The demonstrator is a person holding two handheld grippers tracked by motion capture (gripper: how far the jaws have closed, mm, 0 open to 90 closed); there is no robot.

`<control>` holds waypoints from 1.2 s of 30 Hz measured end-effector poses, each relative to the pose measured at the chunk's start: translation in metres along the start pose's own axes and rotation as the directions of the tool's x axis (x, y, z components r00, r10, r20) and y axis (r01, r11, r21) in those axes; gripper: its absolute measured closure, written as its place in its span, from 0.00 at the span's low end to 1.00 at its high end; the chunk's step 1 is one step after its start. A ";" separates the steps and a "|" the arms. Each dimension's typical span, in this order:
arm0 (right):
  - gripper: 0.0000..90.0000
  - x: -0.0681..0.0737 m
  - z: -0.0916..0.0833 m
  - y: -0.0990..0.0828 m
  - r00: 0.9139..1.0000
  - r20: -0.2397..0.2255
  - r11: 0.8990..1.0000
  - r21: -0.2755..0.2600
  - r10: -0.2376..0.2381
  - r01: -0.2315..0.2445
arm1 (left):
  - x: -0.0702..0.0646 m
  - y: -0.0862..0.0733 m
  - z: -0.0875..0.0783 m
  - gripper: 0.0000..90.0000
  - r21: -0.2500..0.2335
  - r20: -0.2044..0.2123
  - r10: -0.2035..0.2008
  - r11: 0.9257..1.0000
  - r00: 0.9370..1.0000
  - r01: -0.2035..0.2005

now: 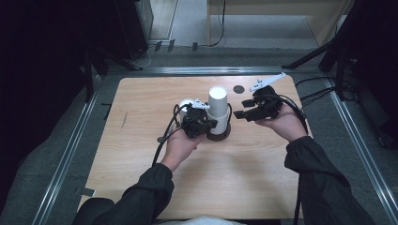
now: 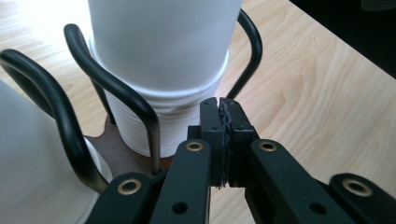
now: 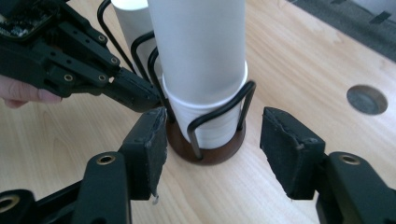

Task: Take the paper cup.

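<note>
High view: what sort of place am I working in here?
Probably a lab or recording workstation, not a home: a bare wooden table ringed by metal rails, loose cables on grey floor, dark equipment racks behind.

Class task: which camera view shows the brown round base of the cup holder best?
The right gripper view: the base lies unobstructed between its open jaws. The high view shows it small and dark; the left gripper view catches an edge.
</note>
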State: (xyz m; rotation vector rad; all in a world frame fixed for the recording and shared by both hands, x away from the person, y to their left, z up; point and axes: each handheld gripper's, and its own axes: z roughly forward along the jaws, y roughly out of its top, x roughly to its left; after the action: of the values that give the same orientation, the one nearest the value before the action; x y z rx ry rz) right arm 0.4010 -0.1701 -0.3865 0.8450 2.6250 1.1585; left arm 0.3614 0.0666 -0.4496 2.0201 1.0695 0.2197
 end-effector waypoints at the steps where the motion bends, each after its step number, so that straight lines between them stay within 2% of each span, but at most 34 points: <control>1: 0.43 0.000 0.001 0.002 1.000 0.002 1.000 0.000 -0.007 0.007 | 0.000 0.000 0.001 0.99 0.001 -0.004 -0.007 1.000 1.000 0.007; 6: 0.40 0.002 0.008 0.015 0.999 -0.002 0.999 0.003 -0.040 0.040 | 0.000 0.000 0.004 0.99 0.005 -0.034 -0.021 1.000 0.999 0.021; 15: 0.37 0.007 0.020 0.029 0.996 -0.010 0.996 0.020 -0.085 0.086 | 0.000 0.001 0.005 0.99 -0.002 -0.037 -0.022 1.000 0.999 0.022; 25: 0.37 0.008 0.029 0.038 0.996 -0.016 0.996 0.016 -0.084 0.085 | 0.000 0.001 0.005 0.99 0.000 -0.034 -0.027 1.000 0.999 0.027; 29: 0.36 0.008 0.032 0.042 0.995 -0.017 0.995 0.020 -0.095 0.095 | -0.001 0.001 0.005 0.99 0.003 -0.044 -0.022 1.000 0.999 0.022; 36: 0.33 0.007 0.040 0.053 0.994 -0.019 0.993 0.037 -0.109 0.110 | -0.001 0.001 0.006 0.99 0.007 -0.034 -0.027 1.000 0.999 0.027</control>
State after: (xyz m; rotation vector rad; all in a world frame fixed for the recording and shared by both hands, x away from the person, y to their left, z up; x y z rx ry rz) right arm 0.4319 -0.1121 -0.3759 0.6906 2.6778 1.0959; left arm 0.3646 0.0623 -0.4521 2.0137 1.1196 0.2373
